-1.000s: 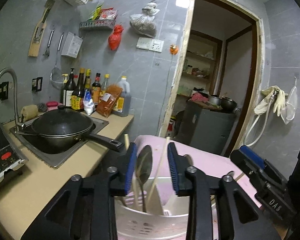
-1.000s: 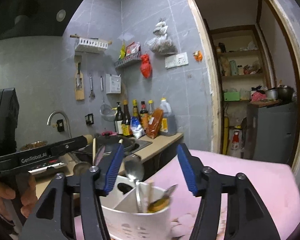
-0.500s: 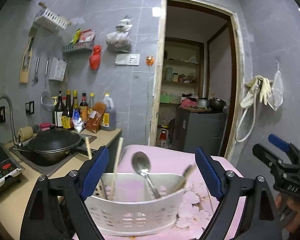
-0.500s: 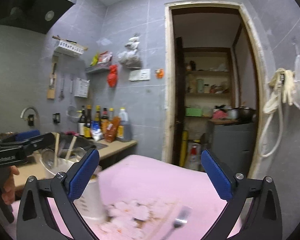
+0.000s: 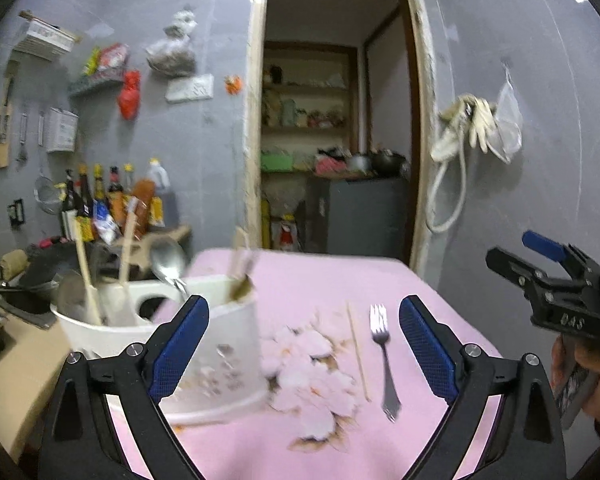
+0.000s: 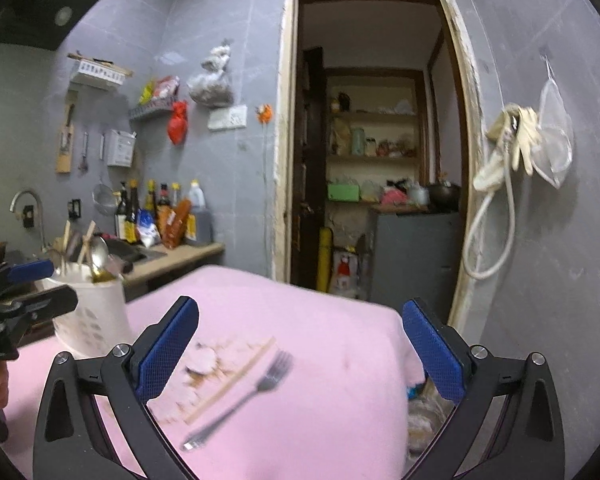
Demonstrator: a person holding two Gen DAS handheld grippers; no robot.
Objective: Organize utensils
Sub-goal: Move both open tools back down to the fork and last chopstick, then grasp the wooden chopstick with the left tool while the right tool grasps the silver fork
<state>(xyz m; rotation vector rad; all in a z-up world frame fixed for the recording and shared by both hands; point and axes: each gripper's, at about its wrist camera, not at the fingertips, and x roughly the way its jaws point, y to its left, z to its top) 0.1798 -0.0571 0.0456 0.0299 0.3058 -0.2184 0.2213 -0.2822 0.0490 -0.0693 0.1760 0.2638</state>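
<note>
A white utensil holder [image 5: 204, 344] stands on the pink table [image 5: 320, 280], with a spoon [image 5: 168, 258] and chopsticks [image 5: 85, 280] in it. It also shows in the right wrist view [image 6: 92, 312]. A metal fork [image 5: 384, 360] and a single chopstick [image 5: 358, 350] lie on the cloth to its right; both show in the right wrist view, the fork [image 6: 244, 396] and the chopstick [image 6: 232, 380]. My left gripper [image 5: 304, 344] is open and empty, just right of the holder. My right gripper [image 6: 300, 352] is open and empty above the fork.
A kitchen counter [image 6: 180, 256] with sauce bottles [image 5: 112, 200], a black wok [image 5: 40, 280] and a faucet [image 6: 30, 208] runs along the left. A doorway [image 6: 380, 140] opens behind the table. The table's right edge [image 6: 400, 360] drops off near a grey wall.
Both grippers have swung right and opened wide. The holder has shifted to the left of both views, and the fork and loose chopstick have come into view.
</note>
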